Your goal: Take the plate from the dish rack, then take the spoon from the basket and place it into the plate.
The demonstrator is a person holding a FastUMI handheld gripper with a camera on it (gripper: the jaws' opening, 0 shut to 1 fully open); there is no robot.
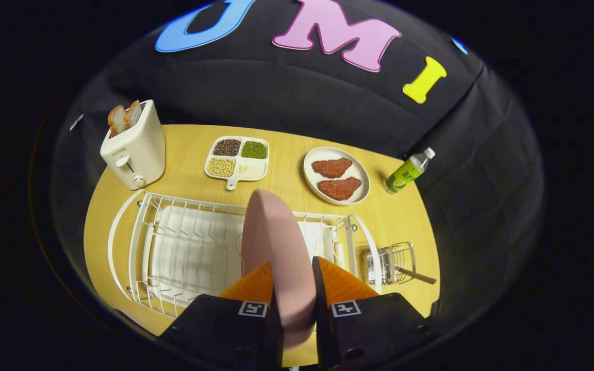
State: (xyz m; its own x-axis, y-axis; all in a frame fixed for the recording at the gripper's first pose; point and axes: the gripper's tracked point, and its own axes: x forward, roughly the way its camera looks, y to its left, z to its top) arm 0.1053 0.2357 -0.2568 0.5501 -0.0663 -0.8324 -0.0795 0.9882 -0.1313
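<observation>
A pink plate (276,242) stands on edge between my fingers, and my gripper (293,268) is shut on its rim. The plate is lifted over the white wire dish rack (183,247), which lies below and to the left of the fingers. To the right of the rack stands a small wire basket (392,263) with a brown-handled spoon (414,275) leaning out of it. The plate hides the middle part of the rack behind it.
On the wooden table (297,154) beyond the rack stand a cream toaster (134,149) with bread, a divided tray (237,158) of beans and grains, a plate (335,175) with two red cutlets and a green bottle (408,172) at the far right.
</observation>
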